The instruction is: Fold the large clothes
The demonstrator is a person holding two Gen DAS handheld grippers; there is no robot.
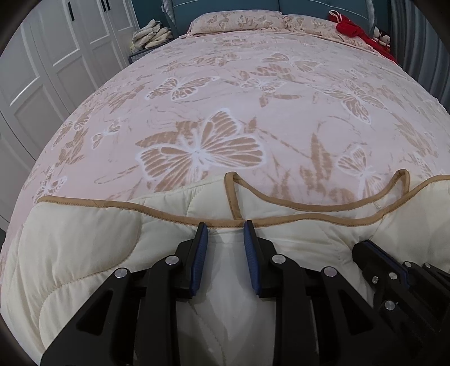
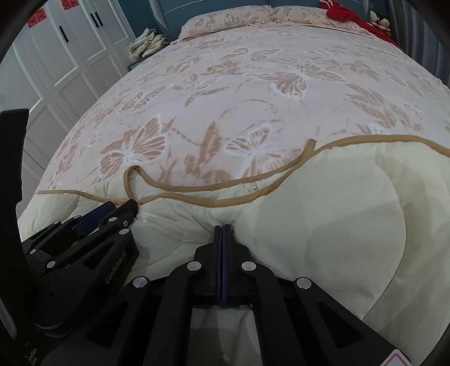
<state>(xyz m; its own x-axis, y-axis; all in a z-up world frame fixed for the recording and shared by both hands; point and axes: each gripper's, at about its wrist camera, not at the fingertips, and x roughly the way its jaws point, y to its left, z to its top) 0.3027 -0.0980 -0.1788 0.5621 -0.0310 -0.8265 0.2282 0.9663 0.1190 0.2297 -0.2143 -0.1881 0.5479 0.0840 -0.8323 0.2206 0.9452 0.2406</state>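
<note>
1. The cream quilted padded garment with tan binding along its edges (image 1: 84, 253) lies bunched at the near end of the bed, on the pink bedspread patterned with tan and white butterflies (image 1: 225, 112).
2. Its tan-bound neckline opening faces the far end of the bed, the binding looping out onto the bedspread.
3. The left gripper (image 1: 225, 239) sits on the garment just short of that binding — blue pads spread apart, cream fabric between them, not pinched.
4. The right gripper (image 2: 222, 233), just beside the left one, has its pads pressed together on a fold of the garment.
5. Beyond the garment, at the bed's head, lie matching pillows (image 1: 236, 21) and a red cloth item (image 1: 351, 28); white panelled wardrobe doors (image 1: 56, 56) stand to the bed's left.
</note>
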